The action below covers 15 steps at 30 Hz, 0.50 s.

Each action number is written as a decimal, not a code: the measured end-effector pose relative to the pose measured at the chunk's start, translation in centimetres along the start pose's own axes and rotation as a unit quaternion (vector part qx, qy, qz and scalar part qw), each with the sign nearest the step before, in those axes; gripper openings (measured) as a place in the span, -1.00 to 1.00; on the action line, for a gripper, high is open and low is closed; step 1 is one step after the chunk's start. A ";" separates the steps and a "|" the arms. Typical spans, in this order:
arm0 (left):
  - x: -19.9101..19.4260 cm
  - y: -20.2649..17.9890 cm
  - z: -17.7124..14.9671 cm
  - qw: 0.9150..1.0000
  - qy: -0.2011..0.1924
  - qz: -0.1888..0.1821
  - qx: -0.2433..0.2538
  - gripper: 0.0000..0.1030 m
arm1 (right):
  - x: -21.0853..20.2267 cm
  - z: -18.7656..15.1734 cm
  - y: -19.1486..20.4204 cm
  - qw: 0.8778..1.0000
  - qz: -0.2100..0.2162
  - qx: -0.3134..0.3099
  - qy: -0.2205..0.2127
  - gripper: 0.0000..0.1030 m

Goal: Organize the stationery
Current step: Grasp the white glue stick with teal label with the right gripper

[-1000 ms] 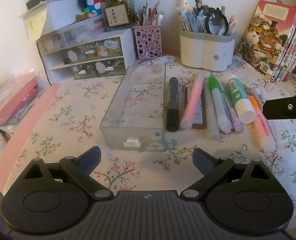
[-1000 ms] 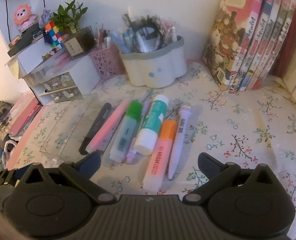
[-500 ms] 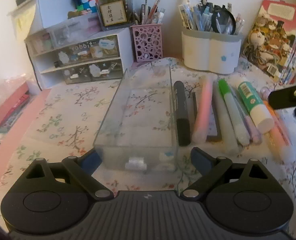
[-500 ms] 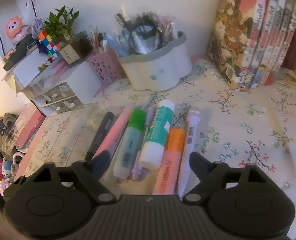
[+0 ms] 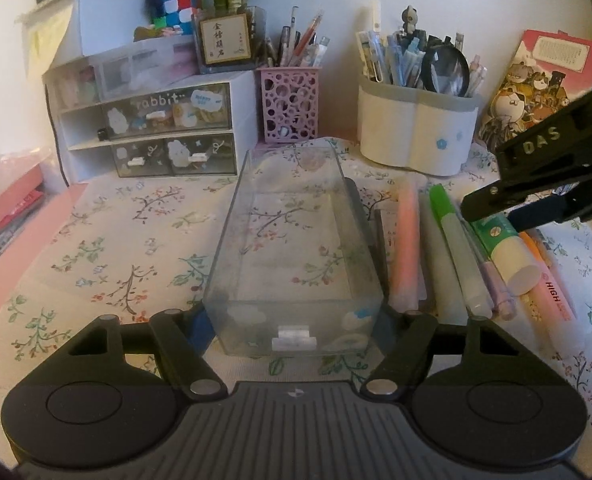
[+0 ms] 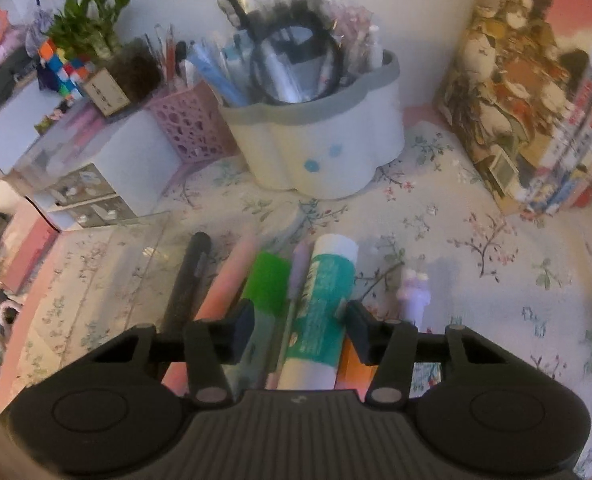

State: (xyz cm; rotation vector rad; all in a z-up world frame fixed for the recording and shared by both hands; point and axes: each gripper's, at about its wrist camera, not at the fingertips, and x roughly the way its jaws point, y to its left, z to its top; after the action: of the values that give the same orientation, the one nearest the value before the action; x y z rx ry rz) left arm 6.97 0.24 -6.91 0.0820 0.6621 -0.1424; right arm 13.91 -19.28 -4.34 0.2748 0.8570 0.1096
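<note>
Left tongs [image 5: 292, 320]: mine; the jaws have just closed in and now pinch the near end of the clear box [image 5: 292, 240], one finger on each side wall.
Clear box: empty, lying on the flowered cloth [image 5: 108, 248], long axis running from 6 toward 12 o'clock in the left view.
Right tongs [image 6: 298, 324]: jaws have just been narrowing; they straddle the glue stick [image 6: 324, 300] and the slim lilac pen [image 6: 296, 280] beside it. I cannot tell whether the pads press yet.
Row of pens: at 3 o'clock of the box, lying parallel — black marker [image 6: 188, 280], pink pen [image 5: 406, 240], green highlighter [image 5: 452, 248], glue stick, orange highlighter [image 5: 552, 292].
Change: a second ago both tongs stood spread and short of their targets; the left has since closed in on the box, the right over the row.
Meaning: in my judgement the box is steadied and the first pick is under way; nothing is sorted yet.
Risk: the right jaws may take two items together.
</note>
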 end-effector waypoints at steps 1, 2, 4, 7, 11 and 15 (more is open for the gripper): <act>0.0 -0.1 0.0 1.000 0.000 0.002 0.000 0.41 | 0.3 0.1 0.0 1.000 -0.003 0.001 0.011 -0.44; 0.0 -0.1 0.0 1.000 0.001 0.003 0.001 0.41 | 0.9 0.2 0.1 1.000 -0.010 0.004 0.028 -0.49; 0.1 -0.2 0.0 1.000 0.001 0.004 0.001 0.41 | 1.6 0.1 0.3 0.999 -0.018 -0.006 0.033 -0.52; 0.1 -0.1 0.0 1.000 0.001 0.004 0.001 0.41 | 1.3 0.4 -0.1 0.999 -0.013 0.024 0.035 -0.70; 0.1 -0.1 0.0 1.000 0.000 0.003 0.000 0.41 | 1.1 0.2 -0.8 0.998 -0.004 0.048 0.044 -0.70; 0.1 0.0 0.0 1.000 0.000 0.003 0.000 0.41 | 0.4 0.3 -1.5 0.996 0.008 0.080 0.038 -0.70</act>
State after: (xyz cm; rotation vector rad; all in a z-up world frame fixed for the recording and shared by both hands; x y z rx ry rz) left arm 6.99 0.19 -6.96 0.0839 0.6623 -0.1368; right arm 14.42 -20.67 -4.90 0.4295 0.9402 0.0672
